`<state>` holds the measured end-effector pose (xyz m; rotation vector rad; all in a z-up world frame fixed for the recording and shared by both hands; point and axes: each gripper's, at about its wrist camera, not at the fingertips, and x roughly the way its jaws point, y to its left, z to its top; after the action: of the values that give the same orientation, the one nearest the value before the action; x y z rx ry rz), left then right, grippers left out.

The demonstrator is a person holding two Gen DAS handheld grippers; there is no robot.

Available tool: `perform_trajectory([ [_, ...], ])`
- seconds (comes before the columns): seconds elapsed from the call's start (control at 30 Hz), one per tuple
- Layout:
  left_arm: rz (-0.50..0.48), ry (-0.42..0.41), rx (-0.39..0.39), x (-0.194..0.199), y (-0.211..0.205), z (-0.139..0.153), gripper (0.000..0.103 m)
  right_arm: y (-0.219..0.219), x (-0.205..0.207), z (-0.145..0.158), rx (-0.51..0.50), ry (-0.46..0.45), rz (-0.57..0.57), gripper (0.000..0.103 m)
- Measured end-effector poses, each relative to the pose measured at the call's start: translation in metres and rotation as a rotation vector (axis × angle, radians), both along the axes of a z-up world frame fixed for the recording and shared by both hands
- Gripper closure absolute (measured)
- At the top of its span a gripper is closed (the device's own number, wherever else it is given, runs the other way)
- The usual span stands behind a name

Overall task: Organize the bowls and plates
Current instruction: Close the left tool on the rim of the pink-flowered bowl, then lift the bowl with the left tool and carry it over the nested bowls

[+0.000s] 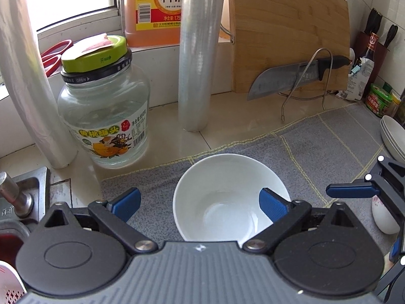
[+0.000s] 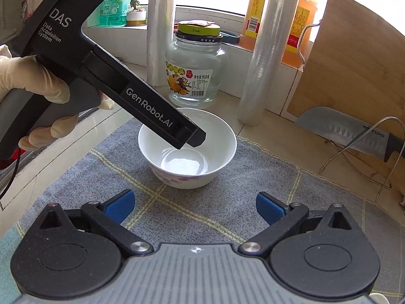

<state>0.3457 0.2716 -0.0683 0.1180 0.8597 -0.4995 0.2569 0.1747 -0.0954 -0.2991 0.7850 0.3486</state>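
While both tools hang over the grey mat, the scene reads from near to far as follows.

Left gripper [image 1: 200, 205]: fingers spread wide; the right blue pad sits inside the bowl's rim and the left pad outside it over the mat, so the near wall lies between them, ungripped.
Right gripper [image 2: 193, 206]: fingers spread wide over the bare mat in the lower middle of the right wrist view, holding nothing, short of the bowl.
White bowl [image 2: 187, 149]: upright on the mat at centre frame, empty, glossy inside, with a faint pink pattern on its outer wall.
Grey mat [image 2: 253, 177]: checked cloth spread over the tabletop [image 1: 227, 116].
Gloved hand [image 2: 30, 93]: at the left edge of the right wrist view, gripping the left tool's handle.
Stacked white dishes [image 1: 393, 136]: at the right edge of the left wrist view; contents cannot be told.
Glass jar [image 1: 106, 116]: beyond the mat, upper left, green lid on, appears empty and clear.
Film rolls [image 1: 197, 58]: standing upright on either side of the jar.
Cutting board [image 1: 288, 33]: propped at the back in a wire rack with a cleaver [image 1: 283, 81].
Orange bottle [image 1: 154, 7]: on the window sill, filled with amber liquid.
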Motion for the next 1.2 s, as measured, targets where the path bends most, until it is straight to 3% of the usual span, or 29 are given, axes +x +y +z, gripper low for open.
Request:
perform_trajectory([
  [0.63, -0.099, 0.07, 0.005, 0.024, -0.001, -0.012, 0.005, 0.011, 0.032, -0.02, -0.037, -0.011, 0.024, 0.0],
  [0.8, -0.124, 0.087, 0.002, 0.026, -0.005, -0.014, 0.012, 0.012, 0.036, -0.021, -0.024, -0.018, 0.032, 0.001],
  [0.9, -0.14, 0.112, -0.007, 0.027, -0.006, -0.016, 0.022, 0.014, 0.037, -0.021, -0.025, -0.021, 0.042, 0.002],
  [1.2, -0.174, 0.127, -0.008, 0.028, -0.009, -0.015, 0.033, 0.015, 0.041, -0.023, -0.01, -0.013, 0.059, 0.015],
])
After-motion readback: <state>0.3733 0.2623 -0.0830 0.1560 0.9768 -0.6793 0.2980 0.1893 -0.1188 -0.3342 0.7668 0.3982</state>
